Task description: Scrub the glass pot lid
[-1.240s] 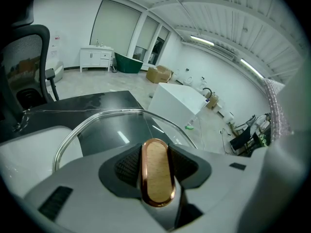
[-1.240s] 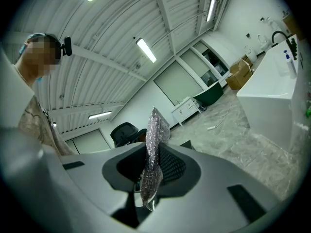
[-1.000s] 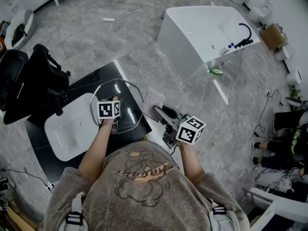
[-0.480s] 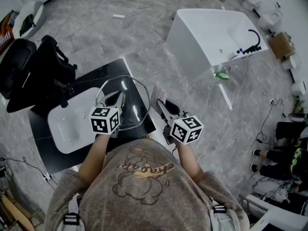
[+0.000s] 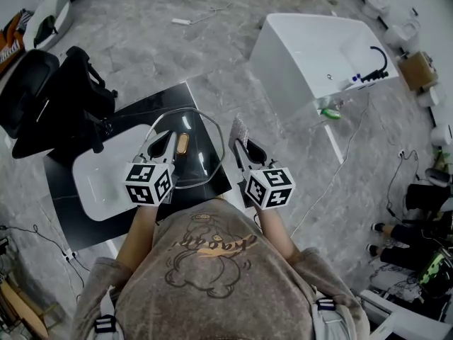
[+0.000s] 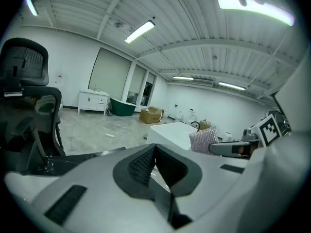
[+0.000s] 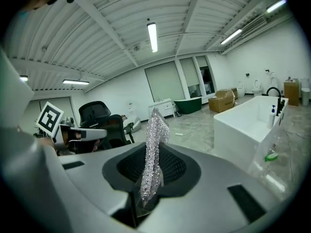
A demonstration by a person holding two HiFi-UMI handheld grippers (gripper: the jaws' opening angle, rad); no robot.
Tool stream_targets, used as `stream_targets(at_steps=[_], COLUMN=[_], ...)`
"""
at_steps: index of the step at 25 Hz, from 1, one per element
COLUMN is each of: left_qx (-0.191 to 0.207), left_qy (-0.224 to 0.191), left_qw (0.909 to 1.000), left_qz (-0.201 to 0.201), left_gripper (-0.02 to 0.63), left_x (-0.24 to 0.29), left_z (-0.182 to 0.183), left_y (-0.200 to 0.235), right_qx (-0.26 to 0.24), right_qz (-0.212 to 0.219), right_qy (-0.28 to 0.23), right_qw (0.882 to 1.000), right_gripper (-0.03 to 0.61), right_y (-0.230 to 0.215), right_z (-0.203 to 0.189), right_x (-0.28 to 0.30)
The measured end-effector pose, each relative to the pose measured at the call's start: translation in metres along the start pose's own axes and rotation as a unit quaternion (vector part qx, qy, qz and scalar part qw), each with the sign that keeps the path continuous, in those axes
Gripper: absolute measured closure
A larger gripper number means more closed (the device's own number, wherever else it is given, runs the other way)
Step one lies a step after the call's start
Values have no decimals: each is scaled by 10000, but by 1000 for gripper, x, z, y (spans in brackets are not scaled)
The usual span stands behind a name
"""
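The glass pot lid (image 5: 204,160) lies about flat over the black counter (image 5: 78,222) beside the white basin (image 5: 106,179), its wooden handle (image 5: 182,144) uncovered. My left gripper (image 5: 164,139) hangs over the lid's left part, jaws shut, and I see nothing between them in the left gripper view (image 6: 154,152). At the lid's right edge, my right gripper (image 5: 244,147) is shut on a silver scouring sponge (image 5: 239,129). In the right gripper view the sponge (image 7: 154,140) stands upright out of the shut jaws (image 7: 150,161).
A white bathtub (image 5: 311,48) with a black tap stands on the floor at the back right. Black office chairs (image 5: 64,98) crowd the counter's left side. Cables run across the floor (image 5: 396,161) at the right.
My left gripper has drawn back toward me from over the lid's middle, uncovering the wooden handle, and its jaws have come together. The right gripper still holds the sponge and has barely shifted.
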State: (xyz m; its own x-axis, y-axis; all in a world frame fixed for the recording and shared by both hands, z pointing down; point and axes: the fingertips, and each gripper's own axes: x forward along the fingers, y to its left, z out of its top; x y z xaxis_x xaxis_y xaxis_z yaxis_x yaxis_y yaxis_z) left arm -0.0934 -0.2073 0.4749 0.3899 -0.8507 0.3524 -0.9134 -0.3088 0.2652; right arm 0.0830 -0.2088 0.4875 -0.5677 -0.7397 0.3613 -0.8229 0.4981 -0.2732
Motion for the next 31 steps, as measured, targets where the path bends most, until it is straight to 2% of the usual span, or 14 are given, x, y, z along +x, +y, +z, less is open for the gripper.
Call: stream_targets(at_steps=[8, 31], left_qx=[-114, -219], left_qy=[13, 285], left_qw=[9999, 9993], left_qz=[-1, 119], left_gripper=[595, 595], left_x=[2, 1], left_z=[-3, -24], left_y=[3, 10], right_qx=[-215, -307], right_qz=[-206, -249], right_qy=[-61, -21], right_qw=[9995, 9992], right_gripper=[499, 497], right_y=[-2, -5], right_z=[3, -1], right_x=[3, 0])
